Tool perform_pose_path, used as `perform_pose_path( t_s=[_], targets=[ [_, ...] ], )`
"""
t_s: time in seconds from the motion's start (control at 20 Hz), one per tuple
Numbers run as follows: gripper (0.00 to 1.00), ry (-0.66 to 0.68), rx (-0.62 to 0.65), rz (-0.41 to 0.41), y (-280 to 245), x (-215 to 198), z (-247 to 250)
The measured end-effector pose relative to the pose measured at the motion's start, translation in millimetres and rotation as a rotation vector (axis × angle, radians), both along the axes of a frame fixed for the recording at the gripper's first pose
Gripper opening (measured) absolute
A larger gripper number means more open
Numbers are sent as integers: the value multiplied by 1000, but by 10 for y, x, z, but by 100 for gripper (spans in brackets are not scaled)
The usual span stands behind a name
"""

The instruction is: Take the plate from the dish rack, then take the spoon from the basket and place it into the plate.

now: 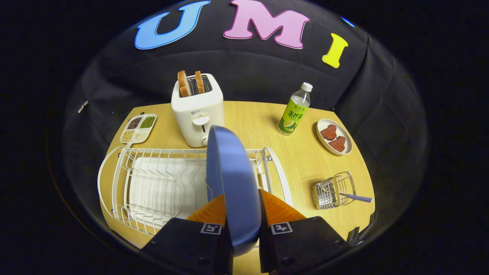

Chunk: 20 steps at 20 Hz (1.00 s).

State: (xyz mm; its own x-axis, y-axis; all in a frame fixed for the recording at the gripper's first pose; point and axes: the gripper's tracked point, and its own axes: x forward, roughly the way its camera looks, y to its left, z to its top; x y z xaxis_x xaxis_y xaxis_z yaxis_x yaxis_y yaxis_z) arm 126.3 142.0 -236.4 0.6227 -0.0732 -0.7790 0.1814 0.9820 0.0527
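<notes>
A blue plate [233, 183] stands on edge between my fingers, raised above the white wire dish rack [153, 179]. My gripper [241, 214] is shut on the plate's rim, one finger on each face. To the right of the rack a small wire basket [334, 190] lies on its side on the wooden table [305, 160]. The spoon's checked blue handle [357, 197] sticks out of the basket toward the right; its bowl is hidden inside the wires.
Beyond the rack stands a white toaster [196, 112] with two bread slices. Left of it lies a divided tray of beans [138, 128]. A green-labelled bottle [294, 110] and a small plate with red pieces [334, 136] sit at the far right.
</notes>
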Motion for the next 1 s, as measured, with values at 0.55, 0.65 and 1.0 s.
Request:
perform_pose_path(
  t_s=[0.55, 0.65, 1.0],
  targets=[
    [31, -97, 238, -54, -373, -253, 463],
    [31, -101, 270, -28, -411, -403, 505],
    [31, -92, 342, 57, -562, -1094, 467]
  ],
)
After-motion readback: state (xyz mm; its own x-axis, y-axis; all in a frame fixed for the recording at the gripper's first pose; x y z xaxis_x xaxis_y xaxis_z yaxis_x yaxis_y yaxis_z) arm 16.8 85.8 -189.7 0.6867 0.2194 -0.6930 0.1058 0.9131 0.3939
